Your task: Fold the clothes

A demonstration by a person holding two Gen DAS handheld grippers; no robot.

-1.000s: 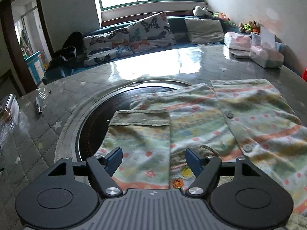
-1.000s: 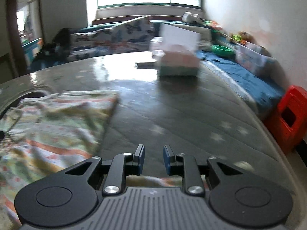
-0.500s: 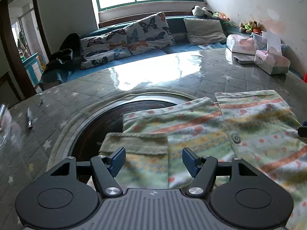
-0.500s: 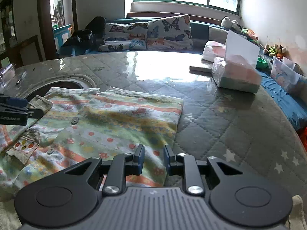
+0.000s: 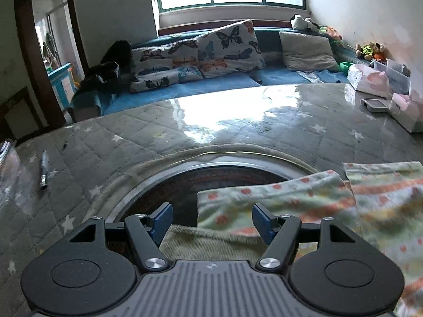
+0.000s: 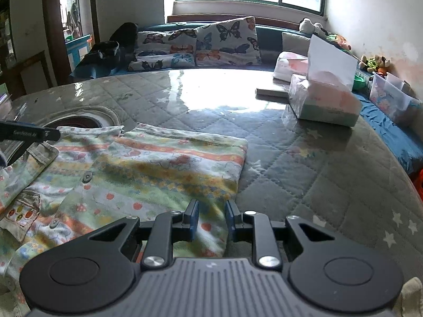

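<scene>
A striped, dotted button shirt (image 6: 164,169) lies spread face up on the quilted table (image 6: 304,174). Its left sleeve is folded over the chest, with the olive cuff (image 5: 211,240) uppermost. My left gripper (image 5: 211,220) hovers wide open just above that cuff and holds nothing. My right gripper (image 6: 211,220) hangs over the shirt's near right hem. Its jaws stand a narrow gap apart, and flat cloth shows between them. An olive chest pocket (image 6: 21,211) shows at the left of the right wrist view.
A round dark recess (image 5: 219,182) in the table lies under the shirt's left side. Tissue boxes (image 6: 325,100) stand at the far right and a pen (image 5: 43,170) lies at the far left. A cushioned bench (image 5: 211,52) runs behind the table. A red object (image 6: 419,185) sits past its right edge.
The right gripper swung left from bare table to over the shirt's hem. The left gripper drew back toward the near edge, so the sleeve cuff now sits right under its fingers. Neither jaw gap changed.
</scene>
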